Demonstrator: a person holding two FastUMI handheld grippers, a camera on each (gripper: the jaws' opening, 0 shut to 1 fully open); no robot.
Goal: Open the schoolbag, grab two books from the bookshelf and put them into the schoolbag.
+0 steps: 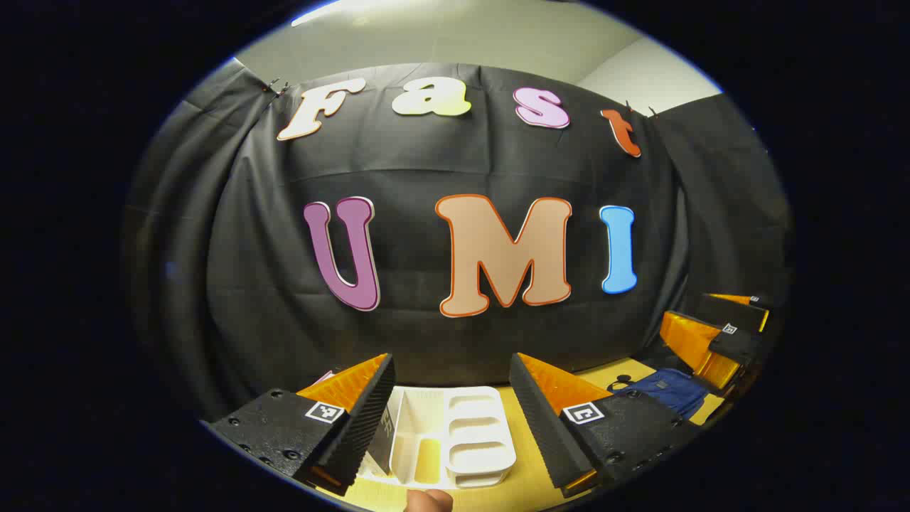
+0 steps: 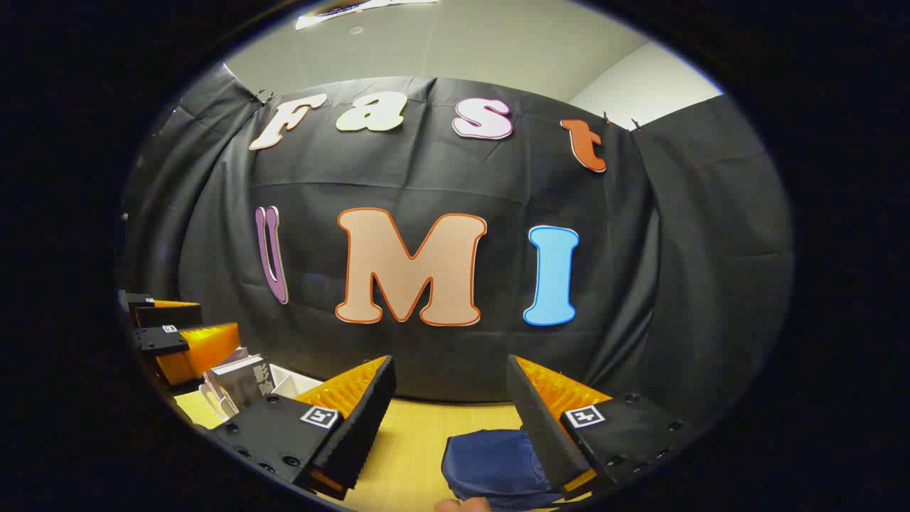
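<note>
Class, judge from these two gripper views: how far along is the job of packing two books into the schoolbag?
Nothing looks done yet. The blue schoolbag lies on the yellow table, apparently unopened. Books stand at the white bookshelf. In hand: nothing; the left gripper faces the bookshelf and the right gripper hangs over the schoolbag, both open. Left: opening the bag, fetching both books, packing them.

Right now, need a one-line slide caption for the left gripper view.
Open left gripper hangs over the white bookshelf on the yellow table; blue schoolbag lies by the right gripper.
</note>
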